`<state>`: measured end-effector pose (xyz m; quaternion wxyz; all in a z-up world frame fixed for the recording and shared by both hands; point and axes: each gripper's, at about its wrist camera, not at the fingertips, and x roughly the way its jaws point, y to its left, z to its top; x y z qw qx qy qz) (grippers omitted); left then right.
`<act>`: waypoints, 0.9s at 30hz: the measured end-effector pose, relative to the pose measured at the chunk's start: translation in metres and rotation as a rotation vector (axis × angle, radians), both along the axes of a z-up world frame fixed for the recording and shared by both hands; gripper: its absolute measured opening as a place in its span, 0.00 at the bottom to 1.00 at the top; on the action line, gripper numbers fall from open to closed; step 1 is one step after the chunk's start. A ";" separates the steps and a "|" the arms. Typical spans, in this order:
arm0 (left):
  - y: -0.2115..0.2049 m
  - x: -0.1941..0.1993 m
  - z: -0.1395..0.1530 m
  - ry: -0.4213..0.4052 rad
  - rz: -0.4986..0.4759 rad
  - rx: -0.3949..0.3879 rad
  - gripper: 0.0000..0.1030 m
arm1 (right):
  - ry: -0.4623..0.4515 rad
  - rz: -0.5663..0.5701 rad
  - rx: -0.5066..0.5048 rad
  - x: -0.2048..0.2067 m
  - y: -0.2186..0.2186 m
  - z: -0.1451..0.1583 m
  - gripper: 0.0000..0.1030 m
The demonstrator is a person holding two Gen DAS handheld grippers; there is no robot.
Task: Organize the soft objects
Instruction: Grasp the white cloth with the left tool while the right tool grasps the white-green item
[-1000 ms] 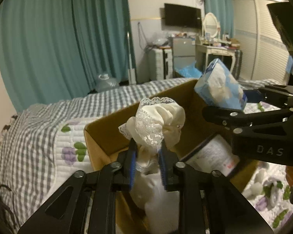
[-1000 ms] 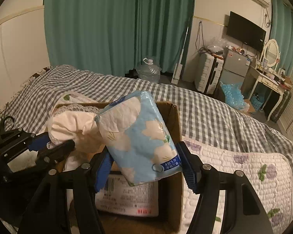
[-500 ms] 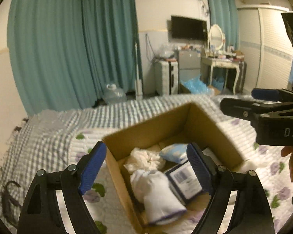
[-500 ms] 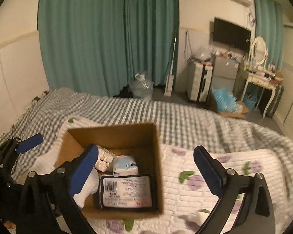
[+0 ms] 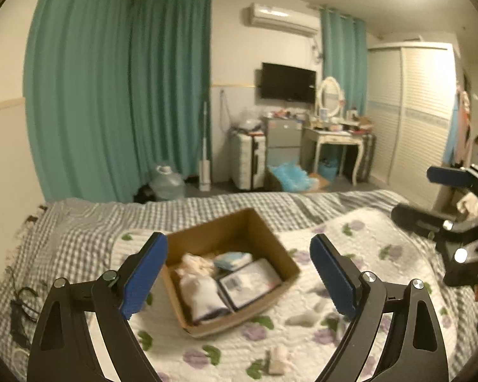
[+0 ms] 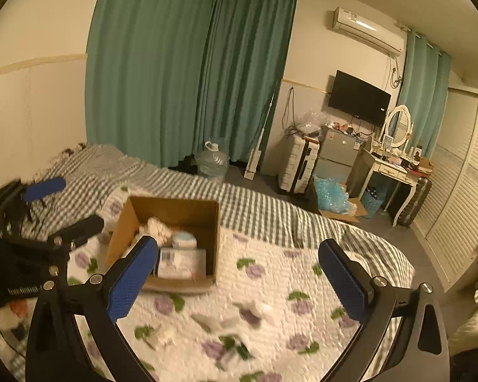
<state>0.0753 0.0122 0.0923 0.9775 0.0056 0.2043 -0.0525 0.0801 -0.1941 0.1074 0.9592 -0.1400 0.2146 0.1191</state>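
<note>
A cardboard box (image 5: pixel 267 238) sits on the flowered quilt (image 5: pixel 366 242) of the bed. In it lie a cream lace cloth (image 5: pixel 196 262), a white cloth bundle (image 5: pixel 204 293), a light blue tissue pack (image 5: pixel 234 259) and a flat white packet (image 5: pixel 250 281). My left gripper (image 5: pixel 239 273) is open and empty, raised well above and behind the box. My right gripper (image 6: pixel 239 273) is open and empty, also raised; the box (image 6: pixel 188 210) lies below its left finger. The right gripper shows at the edge of the left view (image 5: pixel 446 197).
A small white scrap (image 5: pixel 275 361) lies on the quilt near the front. Pale scraps (image 6: pixel 261 310) lie on the quilt in the right wrist view. Teal curtains (image 5: pixel 118 102), a water jug (image 5: pixel 169 186), a suitcase (image 5: pixel 250 160) and a dressing table (image 5: pixel 331 140) stand beyond the bed.
Both grippers let go of the lace cloth and the tissue pack, which now lie in the box. Both grippers opened wide and pulled up and back from the box.
</note>
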 end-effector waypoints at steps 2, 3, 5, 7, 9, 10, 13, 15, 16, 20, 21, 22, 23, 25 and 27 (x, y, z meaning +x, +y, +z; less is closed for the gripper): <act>-0.010 -0.005 -0.007 0.004 0.016 0.040 0.89 | 0.026 -0.004 -0.006 -0.004 -0.006 -0.013 0.98; -0.014 -0.006 -0.011 0.012 0.017 0.052 0.89 | 0.042 -0.011 -0.004 -0.005 -0.010 -0.023 0.98; -0.022 -0.007 -0.025 0.047 0.016 0.063 0.89 | 0.090 -0.019 0.005 -0.002 -0.019 -0.045 0.98; -0.026 -0.004 -0.044 0.087 0.034 0.064 0.89 | 0.141 -0.018 0.019 0.004 -0.027 -0.071 0.98; -0.032 0.004 -0.066 0.137 0.038 0.062 0.89 | 0.194 -0.022 0.013 0.012 -0.032 -0.096 0.98; -0.032 0.006 -0.074 0.153 0.039 0.056 0.89 | 0.220 -0.025 0.004 0.016 -0.034 -0.110 0.98; -0.036 0.019 -0.111 0.232 0.065 0.033 0.89 | 0.295 -0.046 -0.020 0.031 -0.043 -0.149 0.98; -0.037 0.025 -0.134 0.282 0.092 0.021 0.89 | 0.343 -0.039 -0.028 0.040 -0.048 -0.169 0.98; -0.038 0.025 -0.144 0.303 0.098 0.014 0.89 | 0.370 -0.031 -0.036 0.046 -0.050 -0.180 0.98; -0.039 0.033 -0.180 0.388 0.110 0.005 0.88 | 0.440 -0.029 -0.074 0.064 -0.056 -0.211 0.98; -0.041 0.035 -0.187 0.402 0.112 0.012 0.88 | 0.466 -0.028 -0.070 0.070 -0.058 -0.221 0.98; -0.042 0.035 -0.192 0.411 0.114 0.018 0.88 | 0.485 -0.027 -0.067 0.074 -0.060 -0.227 0.98; -0.043 0.035 -0.197 0.414 0.122 0.023 0.87 | 0.507 -0.027 -0.065 0.079 -0.061 -0.235 0.98; -0.047 0.035 -0.206 0.422 0.139 0.027 0.87 | 0.537 -0.034 -0.067 0.086 -0.062 -0.244 0.97; -0.054 0.038 -0.218 0.448 0.121 0.025 0.87 | 0.558 -0.032 -0.055 0.091 -0.063 -0.251 0.95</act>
